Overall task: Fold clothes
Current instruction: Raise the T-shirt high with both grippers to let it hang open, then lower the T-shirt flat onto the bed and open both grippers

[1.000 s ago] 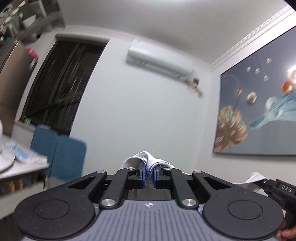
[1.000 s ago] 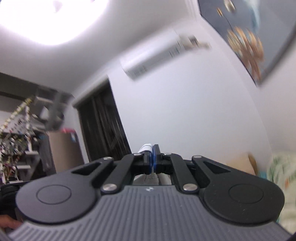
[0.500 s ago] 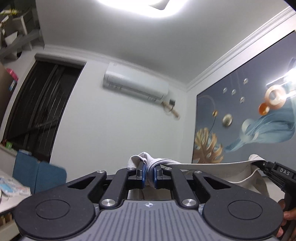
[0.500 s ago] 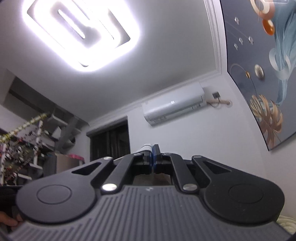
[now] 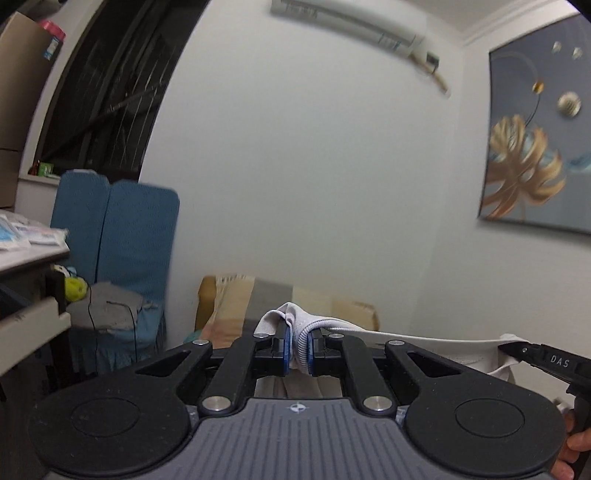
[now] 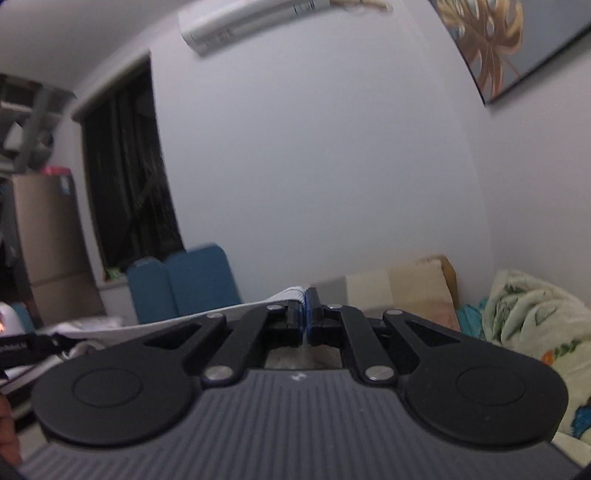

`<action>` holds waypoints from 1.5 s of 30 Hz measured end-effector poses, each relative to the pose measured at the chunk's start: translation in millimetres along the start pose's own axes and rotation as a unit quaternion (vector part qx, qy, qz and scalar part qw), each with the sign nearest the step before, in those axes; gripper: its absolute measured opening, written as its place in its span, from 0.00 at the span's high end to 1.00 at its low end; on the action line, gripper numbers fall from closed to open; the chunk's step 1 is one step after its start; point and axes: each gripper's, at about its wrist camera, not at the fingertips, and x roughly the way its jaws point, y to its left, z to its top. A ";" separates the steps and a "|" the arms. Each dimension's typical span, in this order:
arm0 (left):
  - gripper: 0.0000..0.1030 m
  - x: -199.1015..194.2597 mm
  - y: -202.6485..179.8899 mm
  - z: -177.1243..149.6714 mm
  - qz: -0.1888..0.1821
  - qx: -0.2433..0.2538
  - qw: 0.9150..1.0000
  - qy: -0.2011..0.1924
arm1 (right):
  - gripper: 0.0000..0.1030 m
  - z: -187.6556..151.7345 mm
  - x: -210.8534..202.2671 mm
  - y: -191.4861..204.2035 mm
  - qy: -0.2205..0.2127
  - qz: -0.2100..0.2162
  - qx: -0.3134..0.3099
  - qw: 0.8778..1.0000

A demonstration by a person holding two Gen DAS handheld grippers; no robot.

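White walls fill most of what I see, with a dark window (image 5: pixel 107 85), an air conditioner (image 5: pixel 354 22) up high and a big picture (image 5: pixel 535 147) of gold leaves. Blue cushions (image 5: pixel 122 236) lean by the window, and a flowery blanket (image 6: pixel 535 325) sits off to my right. I am holding a white piece of clothing (image 5: pixel 424 341) up in the air, stretched between my two claws. My left gripper (image 5: pixel 298 347) is pinched tight on a bunched, ribbed edge of it, which pokes up between the blue pads. My right gripper (image 6: pixel 307 314) is squeezed shut on another bit of the same edge, and only a thin white strip shows there. From the left camera I can see the cloth run across to the right claw, sagging a little in the middle. I think this cloth is very light and very soft, so it will flop and droop wherever I do not hold it. It will not break. It may slip out if I only pinch a thin bit, so the thick ribbed hem looks like the best place to hold. I cannot see the rest of the cloth hanging below, so I cannot tell how much is folded.
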 end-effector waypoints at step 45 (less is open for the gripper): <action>0.06 0.8 42.3 -256.0 -0.002 0.107 0.972 0.208 | 0.15 -199.3 -16.7 -52.5 0.248 -0.005 0.070 0.966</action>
